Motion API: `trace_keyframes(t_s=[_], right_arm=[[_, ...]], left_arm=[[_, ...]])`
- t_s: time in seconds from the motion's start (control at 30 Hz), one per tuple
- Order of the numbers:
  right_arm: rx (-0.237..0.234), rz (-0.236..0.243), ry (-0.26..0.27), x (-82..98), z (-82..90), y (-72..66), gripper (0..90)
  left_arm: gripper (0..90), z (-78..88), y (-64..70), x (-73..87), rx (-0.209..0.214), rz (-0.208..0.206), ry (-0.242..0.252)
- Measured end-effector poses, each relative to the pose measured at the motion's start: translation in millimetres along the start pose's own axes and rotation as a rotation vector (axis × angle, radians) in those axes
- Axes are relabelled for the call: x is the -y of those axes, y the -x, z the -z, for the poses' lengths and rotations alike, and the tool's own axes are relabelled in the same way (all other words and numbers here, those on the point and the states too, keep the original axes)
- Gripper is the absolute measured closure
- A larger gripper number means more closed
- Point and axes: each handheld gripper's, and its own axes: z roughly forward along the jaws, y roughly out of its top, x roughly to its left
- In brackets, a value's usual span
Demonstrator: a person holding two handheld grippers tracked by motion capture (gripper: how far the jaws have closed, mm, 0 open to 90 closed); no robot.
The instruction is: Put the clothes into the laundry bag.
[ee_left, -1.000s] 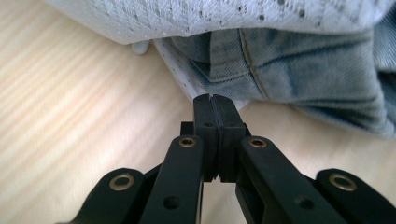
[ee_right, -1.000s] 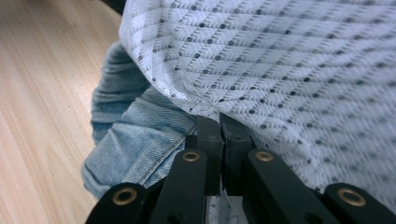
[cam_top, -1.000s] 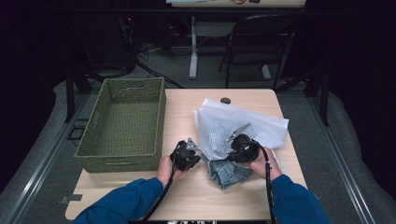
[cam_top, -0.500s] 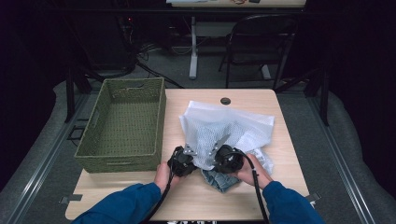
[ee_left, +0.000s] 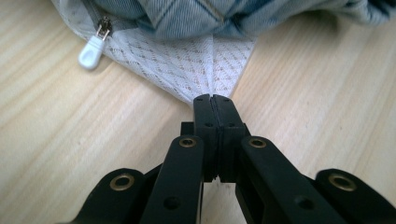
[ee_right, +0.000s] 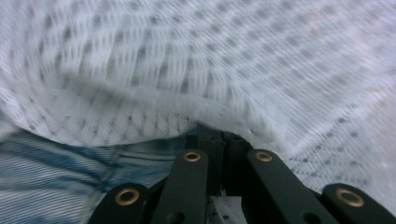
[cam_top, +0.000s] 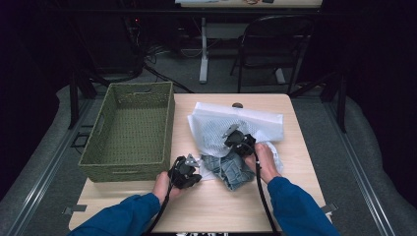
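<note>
High view: the white mesh bag lies mid-table just right of the green basket, a bluish garment spilling from its near end. Bare table rims the bag toward the right edge and nearer the person.

Left gripper view: the left gripper is clamped on the bag's corner; a white zipper pull lies nearby.

Right gripper view: the right gripper pinches blurred mesh above the garment.
</note>
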Motion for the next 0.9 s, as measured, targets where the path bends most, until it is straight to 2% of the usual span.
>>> trace_keyframes(t_s=[0.07,0.13,0.17,0.27,0.33,0.4,0.43,0.47,0.5,0.53,0.57,0.6,0.63,0.7,0.73,0.8,0.87,0.9], right_arm=[[0.024,-0.008,-0.01,2.9,-2.6,5.1,89.6],[-0.032,-0.04,-0.002,6.5,-1.9,9.3,89.5],[-0.083,-0.054,-0.003,7.8,0.7,9.9,89.3],[-0.238,-0.095,0.01,12.3,17.4,6.9,88.7],[-0.294,-0.109,0.025,16.0,32.2,4.9,88.7],[-0.356,-0.146,0.056,20.6,44.4,5.1,88.7],[-0.389,-0.159,0.064,22.6,49.5,4.3,88.7],[-0.403,-0.168,0.066,24.3,53.6,2.8,88.7],[-0.427,-0.176,0.069,25.9,57.2,1.1,88.6],[-0.448,-0.175,0.076,27.4,59.5,-1.0,88.5],[-0.445,-0.168,0.073,28.3,61.0,-3.4,88.3],[-0.454,-0.169,0.07,29.1,61.5,-5.7,87.4],[-0.468,-0.172,0.067,29.5,60.1,-7.4,85.6],[-0.472,-0.159,0.046,28.8,55.8,-13.1,82.3],[-0.48,-0.152,0.027,28.4,52.6,-16.3,75.9],[-0.483,-0.157,-0.002,28.0,45.1,-24.0,60.3],[-0.458,-0.135,-0.047,27.4,36.6,-32.2,45.0],[-0.442,-0.106,-0.071,27.2,32.6,-36.9,38.2]], left_arm=[[90.0,2.8,-0.6,4.1,-0.001,-0.002,-0.011],[89.8,7.1,-2.0,7.2,-0.007,0.002,-0.007],[89.8,8.3,-1.3,6.8,-0.017,-0.015,-0.009],[86.4,10.0,2.6,1.0,-0.027,-0.013,0.038],[66.0,8.8,7.0,-4.2,-0.061,-0.031,0.052],[52.3,2.1,8.8,-8.4,-0.089,-0.025,0.047],[49.8,-2.9,9.3,-10.7,-0.083,-0.041,0.026],[49.5,-8.0,9.7,-12.3,-0.085,-0.037,0.01],[49.6,-12.7,10.1,-13.4,-0.08,-0.046,-0.009],[53.0,-15.1,11.0,-14.1,-0.077,-0.047,-0.003],[55.3,-15.2,11.9,-15.7,-0.081,-0.047,-0.01],[61.2,-15.4,13.1,-16.0,-0.101,-0.058,-0.007],[64.9,-15.6,12.3,-15.4,-0.094,-0.044,-0.001],[74.4,-15.4,10.2,-14.4,-0.108,-0.033,0.008],[79.2,-16.0,8.7,-13.6,-0.103,-0.02,0.019],[84.2,-16.4,7.8,-13.4,-0.114,-0.025,0.025],[87.8,-17.5,8.5,-13.3,-0.118,-0.027,0.033],[88.6,-17.7,9.3,-13.9,-0.125,-0.029,0.03]])
